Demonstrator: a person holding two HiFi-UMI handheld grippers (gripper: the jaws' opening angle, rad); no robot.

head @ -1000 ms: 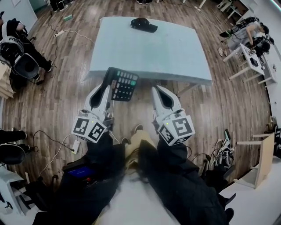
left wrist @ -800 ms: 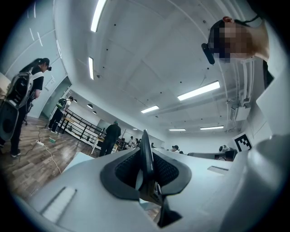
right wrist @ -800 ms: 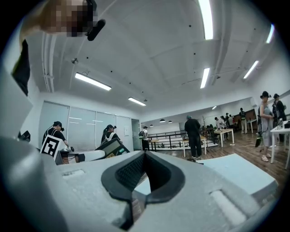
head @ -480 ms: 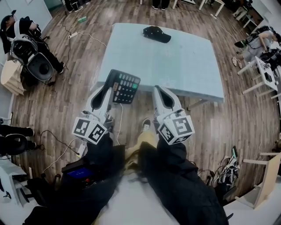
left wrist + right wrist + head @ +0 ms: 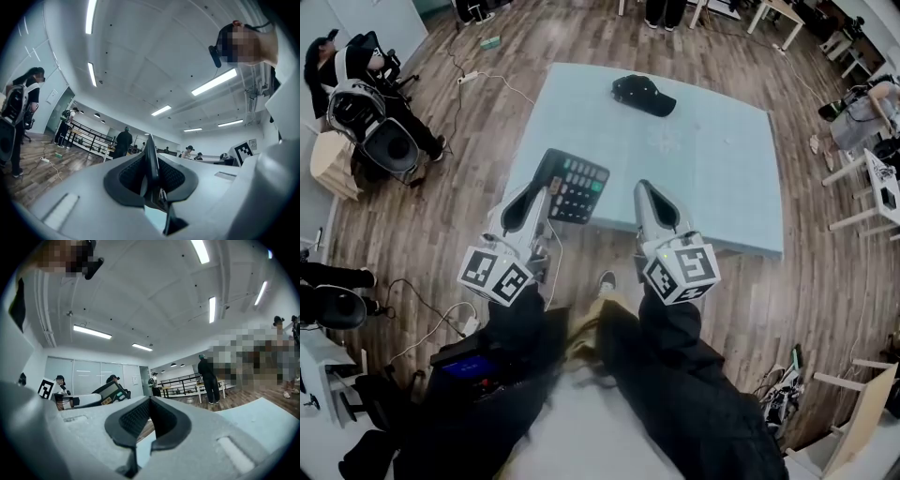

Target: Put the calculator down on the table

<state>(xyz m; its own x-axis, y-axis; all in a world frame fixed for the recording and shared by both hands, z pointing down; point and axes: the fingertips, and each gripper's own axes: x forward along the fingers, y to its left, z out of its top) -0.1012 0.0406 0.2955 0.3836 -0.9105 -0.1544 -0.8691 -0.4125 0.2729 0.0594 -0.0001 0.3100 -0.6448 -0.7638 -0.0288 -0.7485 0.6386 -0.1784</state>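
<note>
Clamping calculator (image 5: 577, 186) in L gripper (image 5: 546, 194), by near edge of table (image 5: 712, 178). Squeezing R gripper (image 5: 646, 190) closed on nothing.

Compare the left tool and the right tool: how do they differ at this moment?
Load: the left tool is clamped on one edge of the calculator, while the right tool holds nothing.
Jaws: the left tool's jaws stand apart with the calculator between them, and the right tool's jaws meet.
Shared: both point forward, side by side, at the near edge of the table.
</note>
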